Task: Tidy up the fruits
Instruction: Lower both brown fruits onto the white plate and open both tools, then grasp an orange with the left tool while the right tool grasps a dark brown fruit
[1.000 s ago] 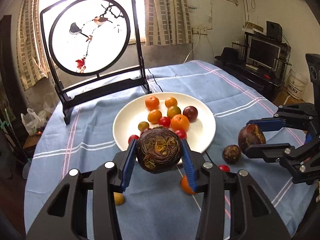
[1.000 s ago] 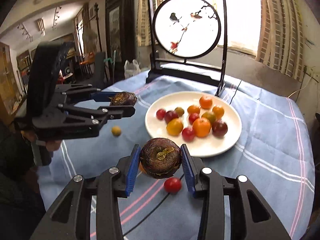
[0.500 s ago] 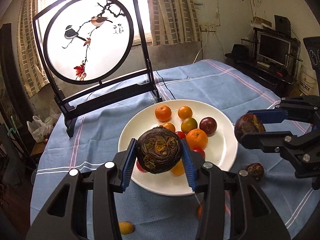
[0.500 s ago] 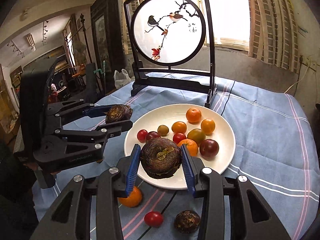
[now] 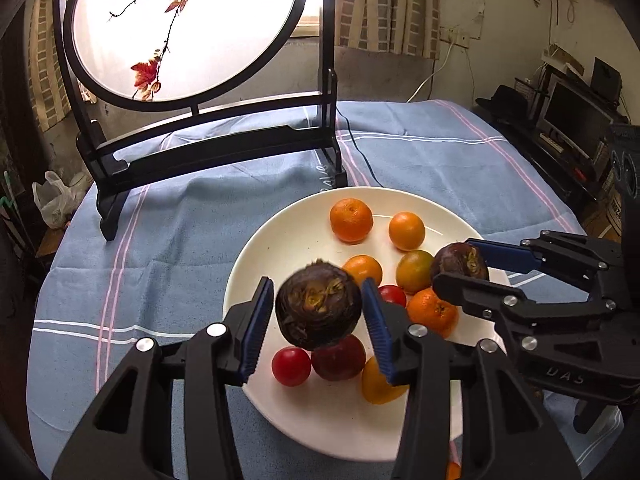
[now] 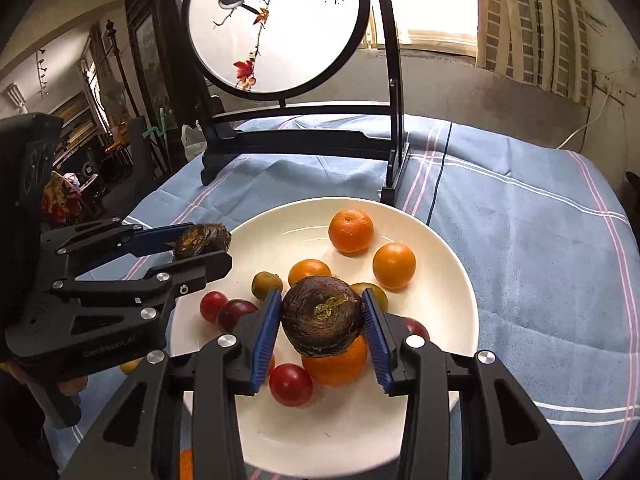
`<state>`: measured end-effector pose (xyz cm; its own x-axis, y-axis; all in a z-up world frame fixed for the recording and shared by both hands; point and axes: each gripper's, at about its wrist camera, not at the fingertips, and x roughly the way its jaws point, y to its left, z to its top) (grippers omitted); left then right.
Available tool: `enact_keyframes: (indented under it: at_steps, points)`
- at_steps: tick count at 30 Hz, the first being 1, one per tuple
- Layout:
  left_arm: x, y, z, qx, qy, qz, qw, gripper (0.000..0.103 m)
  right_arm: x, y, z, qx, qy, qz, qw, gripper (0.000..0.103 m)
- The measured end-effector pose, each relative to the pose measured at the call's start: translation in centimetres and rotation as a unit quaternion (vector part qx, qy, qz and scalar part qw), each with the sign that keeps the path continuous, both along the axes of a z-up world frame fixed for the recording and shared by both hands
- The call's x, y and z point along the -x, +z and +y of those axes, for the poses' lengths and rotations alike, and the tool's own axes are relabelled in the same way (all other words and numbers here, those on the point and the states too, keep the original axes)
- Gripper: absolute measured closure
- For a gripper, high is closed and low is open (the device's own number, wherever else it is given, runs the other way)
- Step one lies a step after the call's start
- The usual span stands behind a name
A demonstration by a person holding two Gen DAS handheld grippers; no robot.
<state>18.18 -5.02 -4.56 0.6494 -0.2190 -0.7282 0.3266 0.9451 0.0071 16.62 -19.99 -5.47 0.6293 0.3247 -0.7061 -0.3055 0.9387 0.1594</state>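
Fruits are gathered on a white plate (image 5: 260, 264) that is set on a worktop covered by a blue striped cloth (image 5: 192, 216), in front of a black-framed round screen painted with birds (image 5: 180, 28). A dark, wrinkled passion fruit (image 5: 319, 306) is clamped between the blue pads of the left gripper (image 5: 318, 316) and is held above the near left part of the plate, over a red tomato (image 5: 291, 366) and a dark red plum (image 5: 340, 360). A second wrinkled dark fruit (image 6: 322, 316) is gripped in the same way by the right gripper (image 6: 320, 334), above a mandarin (image 6: 336, 364) near the plate's middle. Two more mandarins (image 6: 351, 231) and a rounder orange fruit (image 6: 394, 265) are seen toward the far side of the plate. Both grippers are closed only as far as the fruit between their pads allows, and their tips are seen over the plate.
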Motion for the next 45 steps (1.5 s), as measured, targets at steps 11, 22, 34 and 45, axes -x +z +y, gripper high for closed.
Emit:
enact_keyframes:
  at_steps: [11, 22, 34, 45]
  points:
    - [5.6, 0.8, 2.1, 0.013, -0.036, -0.026, 0.9989, 0.033, 9.4, 1.1, -3.7, 0.026, 0.048, -0.026, 0.998, 0.041]
    - [15.5, -3.1, 0.8, -0.036, -0.149, -0.015, 0.9881, 0.028, 16.2, -4.8, -2.6, 0.165, 0.124, -0.003, 0.978, 0.043]
    - [15.3, -6.6, -2.6, -0.053, -0.177, 0.018, 0.9825, 0.033, 16.7, -3.2, -4.0, 0.151, 0.1, -0.019, 0.983, 0.061]
    - [15.3, -6.0, -2.4, -0.027, -0.157, 0.024, 0.987, 0.06, 18.1, -2.8, -2.8, 0.128, 0.118, -0.016, 0.985, 0.061]
